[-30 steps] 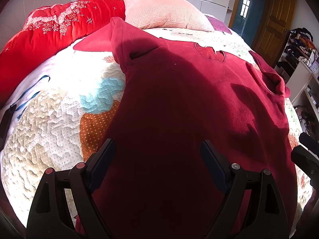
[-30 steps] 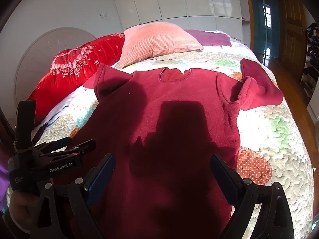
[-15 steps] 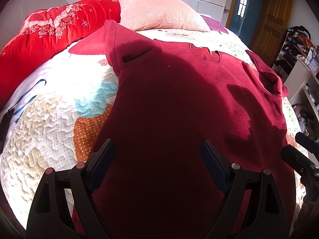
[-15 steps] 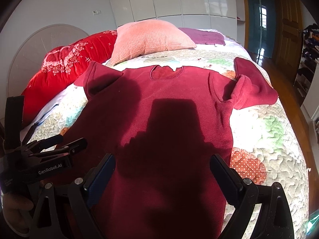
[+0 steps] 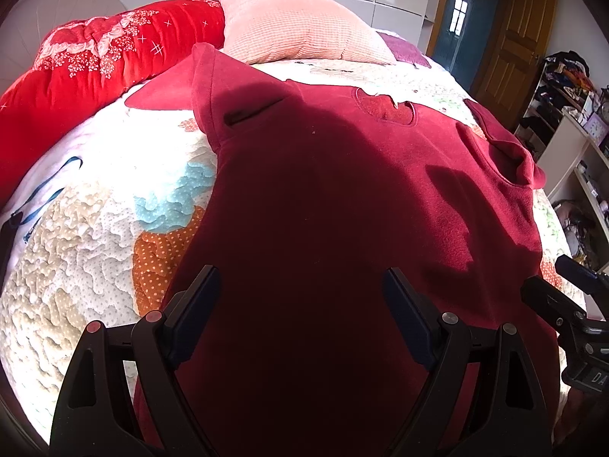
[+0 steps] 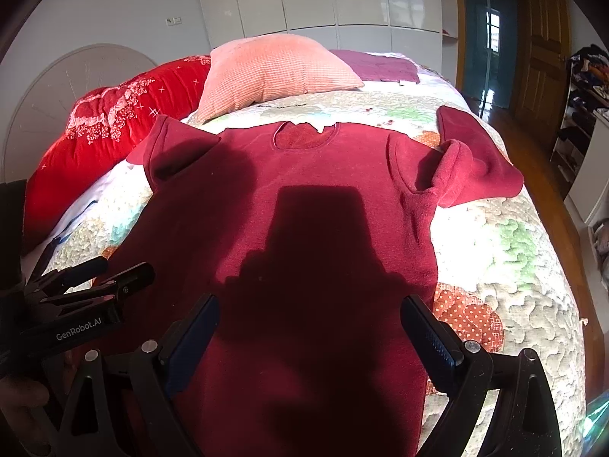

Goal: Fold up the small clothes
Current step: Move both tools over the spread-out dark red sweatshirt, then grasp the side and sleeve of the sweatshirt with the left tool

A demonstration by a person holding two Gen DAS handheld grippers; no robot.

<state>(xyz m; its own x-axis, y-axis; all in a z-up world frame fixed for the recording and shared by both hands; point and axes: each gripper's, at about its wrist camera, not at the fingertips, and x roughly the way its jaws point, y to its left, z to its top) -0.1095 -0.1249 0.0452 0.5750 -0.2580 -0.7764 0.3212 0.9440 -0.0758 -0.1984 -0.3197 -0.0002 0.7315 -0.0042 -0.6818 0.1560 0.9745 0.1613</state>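
- Left wrist view: my left gripper (image 5: pixel 300 304) hangs over the lower part of the dark red top (image 5: pixel 342 205), jaws wide apart with nothing between them but cloth lying below. The top is spread flat on the patchwork quilt (image 5: pixel 76 274), neckline toward the pink pillow (image 5: pixel 304 30).
- Same view: the sleeve on the picture's left (image 5: pixel 213 87) points up toward the red duvet (image 5: pixel 76 72); the far sleeve is bunched at its shoulder. My right gripper (image 5: pixel 571 304) shows only at the right edge.
- Right wrist view: my right gripper (image 6: pixel 310 327) also stands with jaws apart above the hem end of the top (image 6: pixel 323 205), gripping nothing. My left gripper (image 6: pixel 87 285) sits to the picture's left, near the top's edge.
- Same view: the right-hand sleeve (image 6: pixel 472 163) lies rumpled and partly turned over itself on the quilt (image 6: pixel 514 266).
- Progress, as I judge it: the top is laid out but no fold is made yet; sleeves and body all remain to be folded.
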